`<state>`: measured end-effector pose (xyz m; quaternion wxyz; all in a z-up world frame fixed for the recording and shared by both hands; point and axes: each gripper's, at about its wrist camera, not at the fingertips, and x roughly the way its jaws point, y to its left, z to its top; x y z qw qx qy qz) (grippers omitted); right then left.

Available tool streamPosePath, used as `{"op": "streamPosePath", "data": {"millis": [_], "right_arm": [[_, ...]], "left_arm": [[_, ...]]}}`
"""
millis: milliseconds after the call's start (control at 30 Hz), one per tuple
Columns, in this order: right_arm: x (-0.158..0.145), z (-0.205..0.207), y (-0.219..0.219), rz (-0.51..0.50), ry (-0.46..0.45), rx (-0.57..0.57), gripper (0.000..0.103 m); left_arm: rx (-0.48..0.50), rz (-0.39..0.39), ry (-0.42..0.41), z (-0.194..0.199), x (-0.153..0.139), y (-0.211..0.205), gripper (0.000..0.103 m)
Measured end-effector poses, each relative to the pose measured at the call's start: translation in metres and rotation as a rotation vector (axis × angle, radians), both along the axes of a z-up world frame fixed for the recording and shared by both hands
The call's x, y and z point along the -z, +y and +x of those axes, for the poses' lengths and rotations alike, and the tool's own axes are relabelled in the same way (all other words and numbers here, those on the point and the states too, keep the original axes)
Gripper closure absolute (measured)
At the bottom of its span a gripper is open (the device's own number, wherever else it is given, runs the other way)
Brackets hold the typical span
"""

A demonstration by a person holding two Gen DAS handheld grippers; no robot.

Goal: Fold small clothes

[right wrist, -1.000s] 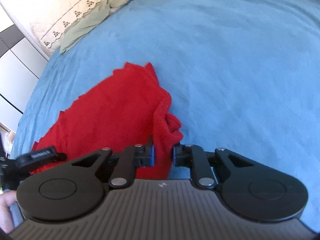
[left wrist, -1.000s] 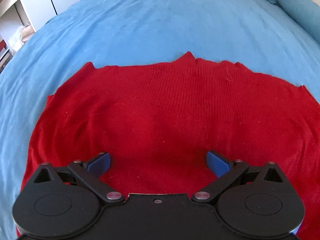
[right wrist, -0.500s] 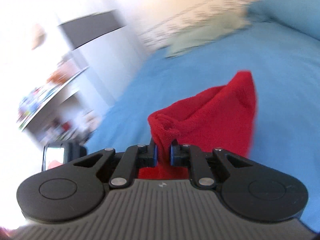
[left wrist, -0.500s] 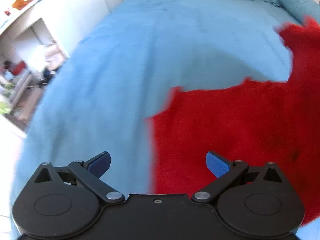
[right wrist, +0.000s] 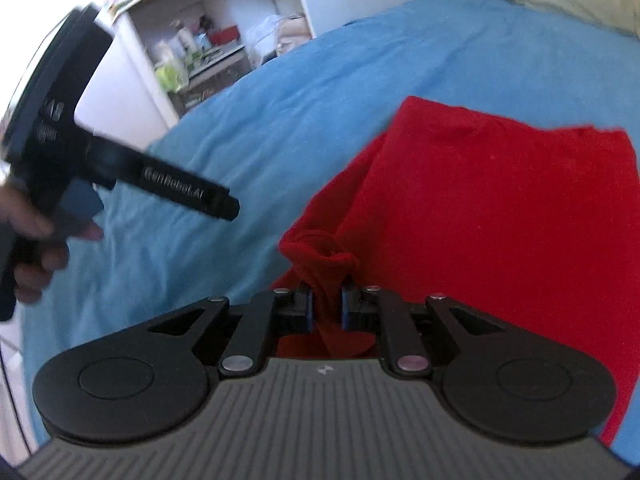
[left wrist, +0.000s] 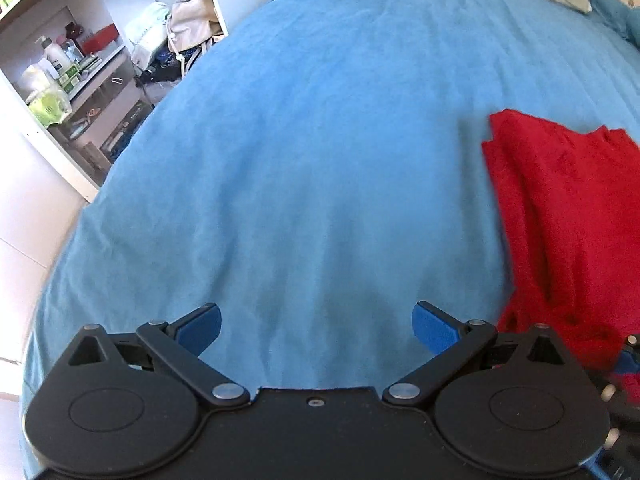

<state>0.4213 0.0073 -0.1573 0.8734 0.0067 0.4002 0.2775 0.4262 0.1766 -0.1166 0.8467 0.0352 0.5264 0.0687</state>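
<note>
red sweater [right wrist: 500,208] now folded over, lengthwise away from right gripper [right wrist: 326,308]

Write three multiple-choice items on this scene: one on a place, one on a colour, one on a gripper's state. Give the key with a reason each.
1. In the left wrist view, where does the red garment lie on the blue bedcover?
A. right side
B. left side
C. far middle

2. What colour are the left gripper pads?
A. green
B. blue
C. white

3. What is the right gripper doing?
A. standing wide open
B. clamping a bottle
C. pinching the red garment

Key: 1 A, the red cloth fills the right edge. 2 B, both pads show blue. 3 C, bunched red cloth sits pressed between its pads.
</note>
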Motion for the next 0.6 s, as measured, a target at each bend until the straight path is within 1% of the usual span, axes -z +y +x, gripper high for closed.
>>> {"op": "streamPosePath", "data": {"millis": [33, 67, 100, 133, 167, 233, 267, 333, 400, 500, 600], "right_arm": [[-0.002, -0.001, 0.001, -0.008, -0.015, -0.009, 0.059], [-0.004, -0.002, 0.003, -0.014, -0.022, -0.027, 0.039], [-0.007, -0.001, 0.005, -0.016, -0.022, -0.042, 0.030], [-0.009, -0.006, 0.006, -0.019, -0.030, -0.053, 0.018], [-0.016, -0.013, 0.005, -0.028, -0.047, -0.053, 0.015], [-0.026, -0.026, -0.004, -0.031, -0.078, -0.040, 0.014], [-0.032, -0.030, -0.011, -0.032, -0.084, -0.015, 0.012], [-0.040, -0.037, -0.031, -0.043, -0.092, 0.068, 0.008], [-0.042, -0.043, -0.054, -0.072, -0.090, 0.171, 0.007], [-0.034, -0.041, -0.084, -0.089, -0.039, 0.305, 0.007], [-0.019, -0.037, -0.108, -0.089, 0.026, 0.374, 0.007]], "left_arm": [[0.001, -0.007, -0.005, -0.001, -0.003, -0.002, 0.000], [0.000, -0.016, -0.012, -0.002, -0.007, -0.003, 0.000], [-0.001, -0.027, -0.019, -0.002, -0.010, 0.000, 0.000], [-0.004, -0.049, -0.033, -0.004, -0.018, 0.000, 0.000], [-0.008, -0.076, -0.045, -0.005, -0.025, 0.000, 0.000], [-0.012, -0.147, -0.065, -0.006, -0.036, -0.004, 0.000], [-0.002, -0.194, -0.071, -0.006, -0.042, -0.007, 0.000], [0.026, -0.240, -0.068, -0.003, -0.045, -0.018, 0.000], [0.052, -0.237, -0.051, 0.001, -0.041, -0.035, 0.000], [0.069, -0.218, -0.025, 0.006, -0.026, -0.052, 0.000], [0.086, -0.190, 0.006, 0.000, -0.013, -0.058, 0.000]]}}
